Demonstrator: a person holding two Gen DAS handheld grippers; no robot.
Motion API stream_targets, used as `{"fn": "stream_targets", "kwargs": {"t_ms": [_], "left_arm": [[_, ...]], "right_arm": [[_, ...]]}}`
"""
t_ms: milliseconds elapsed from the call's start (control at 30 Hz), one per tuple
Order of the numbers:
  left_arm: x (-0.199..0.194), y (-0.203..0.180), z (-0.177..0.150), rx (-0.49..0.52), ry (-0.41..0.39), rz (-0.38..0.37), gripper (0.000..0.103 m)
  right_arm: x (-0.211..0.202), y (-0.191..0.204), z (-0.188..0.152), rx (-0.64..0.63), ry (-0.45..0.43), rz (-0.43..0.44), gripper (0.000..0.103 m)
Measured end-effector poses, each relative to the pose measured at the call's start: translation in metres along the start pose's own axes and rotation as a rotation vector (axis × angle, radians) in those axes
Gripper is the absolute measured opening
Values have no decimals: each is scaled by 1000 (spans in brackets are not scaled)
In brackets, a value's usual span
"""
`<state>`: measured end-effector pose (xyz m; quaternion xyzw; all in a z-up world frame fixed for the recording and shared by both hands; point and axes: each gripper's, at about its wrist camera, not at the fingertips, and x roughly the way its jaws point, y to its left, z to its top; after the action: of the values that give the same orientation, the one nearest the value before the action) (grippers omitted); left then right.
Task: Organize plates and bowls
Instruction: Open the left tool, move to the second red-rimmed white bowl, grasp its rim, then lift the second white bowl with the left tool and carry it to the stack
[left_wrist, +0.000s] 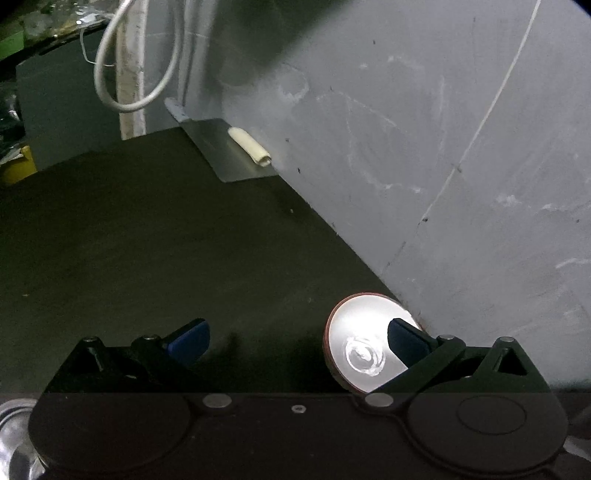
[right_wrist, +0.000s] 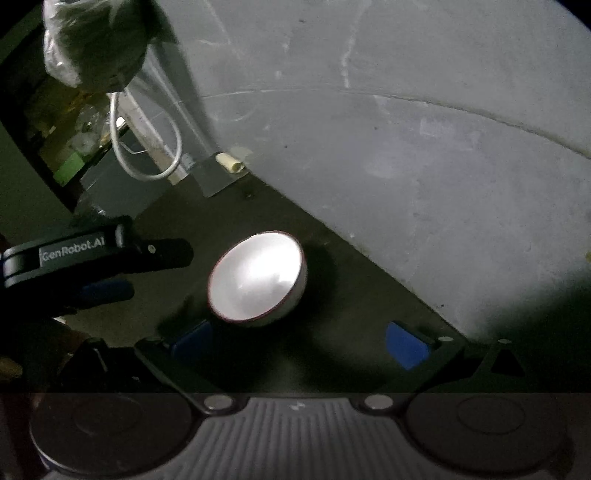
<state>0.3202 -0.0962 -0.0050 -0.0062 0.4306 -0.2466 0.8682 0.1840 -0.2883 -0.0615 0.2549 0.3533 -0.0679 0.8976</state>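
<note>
A white bowl (right_wrist: 258, 277) with a dark red rim rests on the dark counter (right_wrist: 351, 295), close to the grey wall and tipped a little toward the camera. My right gripper (right_wrist: 299, 345) is open just short of it, holding nothing. My left gripper (right_wrist: 147, 273) comes in from the left and stops apart from the bowl. In the left wrist view the bowl (left_wrist: 354, 332) lies low on the right, partly behind the right blue pad (left_wrist: 406, 343). The left gripper (left_wrist: 299, 339) is wide open and empty.
A grey scratched wall (left_wrist: 424, 166) bounds the counter (left_wrist: 166, 240) on the right. At its far end a metal plate (left_wrist: 221, 155) carries a cream tube (left_wrist: 249, 146), with a white cable loop (left_wrist: 110, 85) behind. A shiny metal object (left_wrist: 11, 435) shows at bottom left. A plastic bag (right_wrist: 92, 40) hangs top left.
</note>
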Motion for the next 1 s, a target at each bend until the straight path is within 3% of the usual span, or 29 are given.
{"fn": "stream_targets", "kwargs": {"t_ms": [367,567,733,833,1000], "left_arm": [[21,5,4,-9,70,-26,91],[27,2,6,-8,94,-65,70],[32,-1,4,-4,124,-103,37],[34,-3,3,-7,135,-112,26],[36,-3,1,-14,133,-114,17]], "right_arm": [[19,0,8,36,-3,-5,78],[22,2,10,27,-4,-1,65],[28,4,13,21,1,-5,59],[30,5,14,20,4,7,47],[35,6,16,6,16,29,38]]}}
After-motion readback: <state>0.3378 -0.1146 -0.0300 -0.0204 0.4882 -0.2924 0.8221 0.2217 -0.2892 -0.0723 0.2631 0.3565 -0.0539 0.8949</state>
